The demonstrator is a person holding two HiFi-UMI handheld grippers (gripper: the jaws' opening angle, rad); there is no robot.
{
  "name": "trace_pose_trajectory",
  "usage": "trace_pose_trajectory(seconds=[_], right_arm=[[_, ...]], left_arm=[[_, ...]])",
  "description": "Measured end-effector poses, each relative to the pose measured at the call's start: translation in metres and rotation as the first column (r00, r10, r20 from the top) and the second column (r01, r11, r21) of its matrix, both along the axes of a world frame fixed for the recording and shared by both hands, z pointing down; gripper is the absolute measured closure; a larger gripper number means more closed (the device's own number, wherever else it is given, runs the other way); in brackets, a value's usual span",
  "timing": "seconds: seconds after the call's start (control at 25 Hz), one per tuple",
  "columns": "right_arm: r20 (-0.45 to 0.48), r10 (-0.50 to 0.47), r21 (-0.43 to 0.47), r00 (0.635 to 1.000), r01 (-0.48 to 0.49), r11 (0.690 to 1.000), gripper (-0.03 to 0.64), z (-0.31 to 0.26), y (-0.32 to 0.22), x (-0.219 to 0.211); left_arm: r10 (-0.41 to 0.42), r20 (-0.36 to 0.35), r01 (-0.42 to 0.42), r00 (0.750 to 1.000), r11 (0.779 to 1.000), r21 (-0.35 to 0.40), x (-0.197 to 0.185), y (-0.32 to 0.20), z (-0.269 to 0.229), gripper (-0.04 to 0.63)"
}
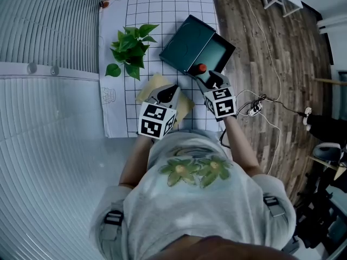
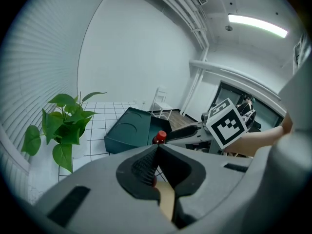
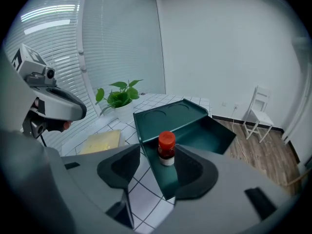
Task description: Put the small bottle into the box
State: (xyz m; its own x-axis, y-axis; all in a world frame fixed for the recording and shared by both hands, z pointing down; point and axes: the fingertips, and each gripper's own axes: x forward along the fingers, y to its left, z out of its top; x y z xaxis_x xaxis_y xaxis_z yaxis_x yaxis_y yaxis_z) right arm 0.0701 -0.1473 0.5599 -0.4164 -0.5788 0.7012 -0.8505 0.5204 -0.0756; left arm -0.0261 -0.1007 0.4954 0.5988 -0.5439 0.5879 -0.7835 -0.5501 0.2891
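Right tool point(image 1: 210, 80) sits centre-right of the head view, jaws spread wide. In the right gripper view the small bottle point(image 3: 166, 148), red cap, upright, stands between the two pads, hard up by the right-hand one. Can't tell if that pad actually touches it; there's a clear gap on the other side.

Bottle is at the near end of the open box point(image 3: 207, 136), dark teal, over its inner floor. Can't confirm whether it rests there. The box lid point(image 3: 168, 113) is flipped open on the left side, w/ two round dents on it.

Left tool point(image 1: 171, 90) is lower centre of the head view, jaws pressed together at the tips w/ nothing pinched that I can make out. It hangs over a yellow pad point(image 1: 149, 88) lying flat on the grid-lined tabletop point(image 1: 162, 7); a strip of yellow shows through the slot below the closed tips in the left gripper view.

Leafy plant point(image 1: 130, 46) is upper left of the head view, left of the box and apart from it. Both tools are near each other, the right one further up the frame, toward the box.
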Motion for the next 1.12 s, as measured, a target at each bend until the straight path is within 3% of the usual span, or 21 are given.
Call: trace_pose_trajectory(seconds=[0.12, 0.32, 0.44, 0.68, 1.12], right_arm=[[0.011, -0.017, 0.006, 1.0, 0.017, 1.0, 0.418, -0.004, 0.009, -0.004], [0.015, -0.063, 0.017, 0.998, 0.062, 0.998, 0.556, -0.012, 0.028, -0.012], [0.018, -0.072, 0.035, 0.997, 0.071, 0.997, 0.598, -0.018, 0.036, -0.015], [0.093, -0.035, 0.056, 0.995, 0.03, 0.998, 0.609, -0.033, 0.049, -0.018], [0.099, -0.039, 0.089, 0.994, 0.03, 0.996, 0.609, -0.047, 0.062, -0.013]], left_arm=[[0.006, -0.002, -0.006, 1.0, 1.0, 0.007, 0.002, 0.003, -0.001, 0.588], [0.021, 0.002, -0.021, 1.0, 1.0, 0.014, 0.006, 0.01, -0.003, 0.588], [0.031, 0.004, -0.031, 1.0, 0.999, 0.018, 0.008, 0.014, -0.005, 0.588], [0.058, -0.002, -0.058, 0.998, 0.998, 0.024, 0.018, 0.022, -0.009, 0.588], [0.103, -0.006, -0.103, 0.995, 0.994, 0.041, 0.038, 0.035, -0.015, 0.588]])
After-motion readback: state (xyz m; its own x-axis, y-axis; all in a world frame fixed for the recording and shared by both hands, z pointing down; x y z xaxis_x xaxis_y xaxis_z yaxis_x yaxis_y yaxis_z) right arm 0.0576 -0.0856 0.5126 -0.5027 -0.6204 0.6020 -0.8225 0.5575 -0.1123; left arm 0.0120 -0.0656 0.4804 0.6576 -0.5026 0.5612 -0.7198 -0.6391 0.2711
